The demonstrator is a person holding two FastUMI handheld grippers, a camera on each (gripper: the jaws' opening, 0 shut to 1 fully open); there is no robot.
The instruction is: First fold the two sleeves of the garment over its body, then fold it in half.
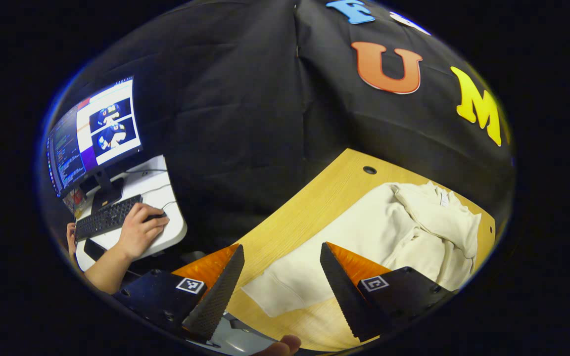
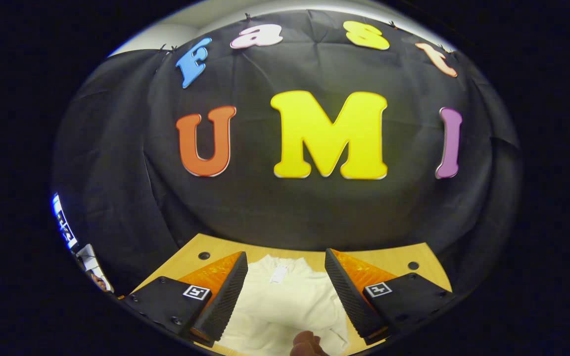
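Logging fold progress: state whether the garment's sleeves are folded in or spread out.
Folded in: the cream sweatshirt shows a sleeve lying across its body on the wooden table.

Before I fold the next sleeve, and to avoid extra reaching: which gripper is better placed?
Probably the left gripper: open, near the cream garment's hem, with a sleeve already lying over the body. The right gripper, also open, points at the collar, not at a sleeve.

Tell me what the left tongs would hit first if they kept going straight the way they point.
Probably the cream garment on the wooden table; the open left tongs point at its near edge, though depth is unclear.
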